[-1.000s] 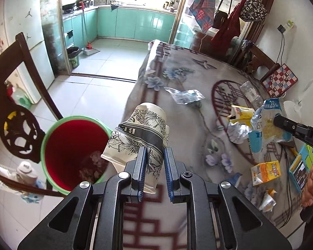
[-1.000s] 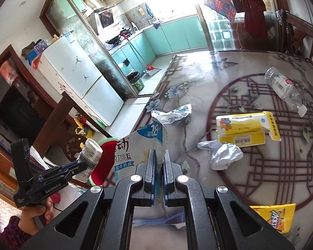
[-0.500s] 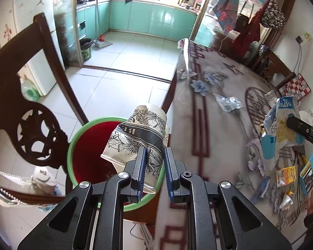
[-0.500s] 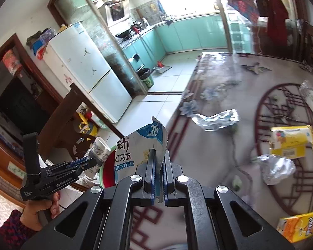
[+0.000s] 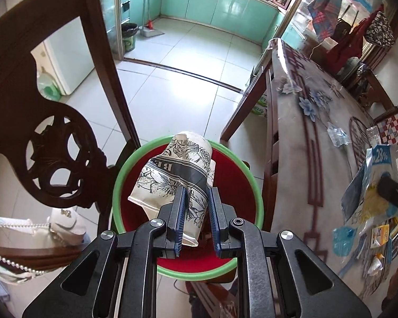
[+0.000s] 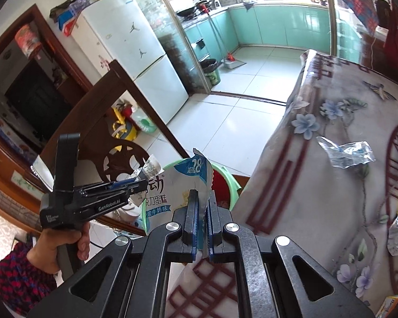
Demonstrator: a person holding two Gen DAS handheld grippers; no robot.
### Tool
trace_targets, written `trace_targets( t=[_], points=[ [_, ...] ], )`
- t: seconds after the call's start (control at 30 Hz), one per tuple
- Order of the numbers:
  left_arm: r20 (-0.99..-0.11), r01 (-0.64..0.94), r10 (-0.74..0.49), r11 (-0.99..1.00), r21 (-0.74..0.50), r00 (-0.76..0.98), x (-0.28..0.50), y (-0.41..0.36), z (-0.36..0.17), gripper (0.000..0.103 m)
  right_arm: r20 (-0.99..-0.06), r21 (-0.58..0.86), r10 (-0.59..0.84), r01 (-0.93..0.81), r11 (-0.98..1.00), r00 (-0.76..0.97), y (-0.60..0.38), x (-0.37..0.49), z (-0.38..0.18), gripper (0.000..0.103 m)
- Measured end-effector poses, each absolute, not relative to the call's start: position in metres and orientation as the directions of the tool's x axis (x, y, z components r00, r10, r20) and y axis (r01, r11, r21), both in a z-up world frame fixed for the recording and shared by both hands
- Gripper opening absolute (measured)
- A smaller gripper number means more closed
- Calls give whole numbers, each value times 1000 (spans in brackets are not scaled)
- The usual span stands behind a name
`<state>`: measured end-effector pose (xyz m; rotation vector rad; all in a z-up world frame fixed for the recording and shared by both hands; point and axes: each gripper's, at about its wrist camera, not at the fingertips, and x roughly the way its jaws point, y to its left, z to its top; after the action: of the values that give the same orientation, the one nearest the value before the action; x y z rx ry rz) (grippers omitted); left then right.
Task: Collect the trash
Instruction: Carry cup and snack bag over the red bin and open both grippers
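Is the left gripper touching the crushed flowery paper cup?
Touching. The left wrist view shows the left gripper with its blue pads pinching the crushed flowery paper cup.

A lived-in home is showing here: a dining room opening onto a kitchen with turquoise cabinets (image 5: 225, 8) and a stove (image 6: 191, 12). A white fridge (image 6: 135, 61) is standing by the doorway, a carved wooden chair (image 5: 53, 137) and cloth-covered table (image 6: 331, 159) sitting near it.
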<state>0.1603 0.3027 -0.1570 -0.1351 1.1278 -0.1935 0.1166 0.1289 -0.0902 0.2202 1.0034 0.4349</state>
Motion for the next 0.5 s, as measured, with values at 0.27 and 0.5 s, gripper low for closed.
trace_targets(
  t=[0.27, 0.5],
  points=[
    [-893, 88, -230, 973, -212, 386, 171, 303, -169, 16, -779, 355, 446, -275, 893, 440, 148, 130, -102, 4],
    [-893, 89, -236, 972, -218, 383, 177, 298, -169, 16, -769, 355, 463, -306, 883, 442, 155, 135, -102, 5]
  ],
)
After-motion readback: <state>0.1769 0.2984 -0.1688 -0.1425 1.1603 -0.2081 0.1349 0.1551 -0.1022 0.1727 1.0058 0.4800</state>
